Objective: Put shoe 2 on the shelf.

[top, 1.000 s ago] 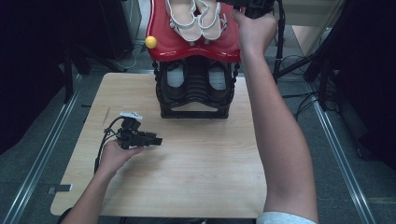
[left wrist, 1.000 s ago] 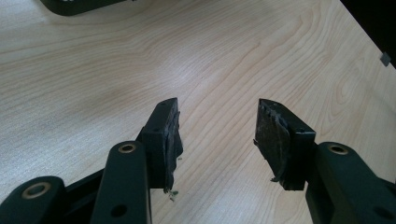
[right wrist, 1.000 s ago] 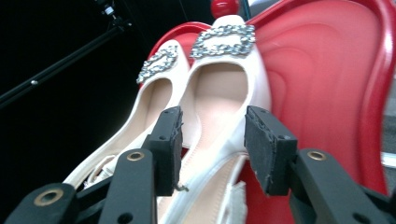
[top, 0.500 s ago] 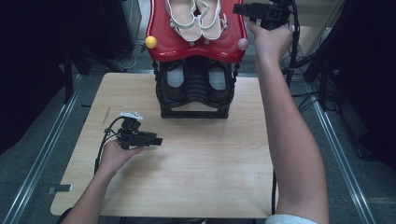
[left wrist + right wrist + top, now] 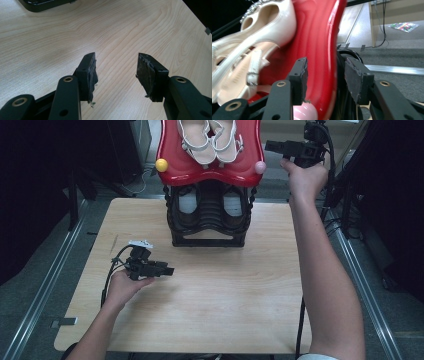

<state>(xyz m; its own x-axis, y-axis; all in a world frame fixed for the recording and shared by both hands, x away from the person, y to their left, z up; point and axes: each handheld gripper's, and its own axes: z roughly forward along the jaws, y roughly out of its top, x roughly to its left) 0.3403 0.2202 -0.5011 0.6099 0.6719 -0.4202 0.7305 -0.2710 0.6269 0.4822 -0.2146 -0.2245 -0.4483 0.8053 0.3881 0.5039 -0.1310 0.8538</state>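
No legible text, label, brand or number anywhere, perhaps for want of sharpness.

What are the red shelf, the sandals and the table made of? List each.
Red shelf: likely glossy moulded plastic, since it shows sharp highlights.
Sandals: cream, satiny, perhaps patent leather or synthetic, with sparkly trim in the right gripper view.
Table: pale wood or wood-look laminate, matte, with visible grain.

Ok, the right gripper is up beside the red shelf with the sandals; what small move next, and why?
Probably ease the right gripper leftward over the red shelf rim toward the nearer white sandal. Its jaws stand open and empty, with the shelf edge between them in the right gripper view, so they aren't yet lined up on the sandal.
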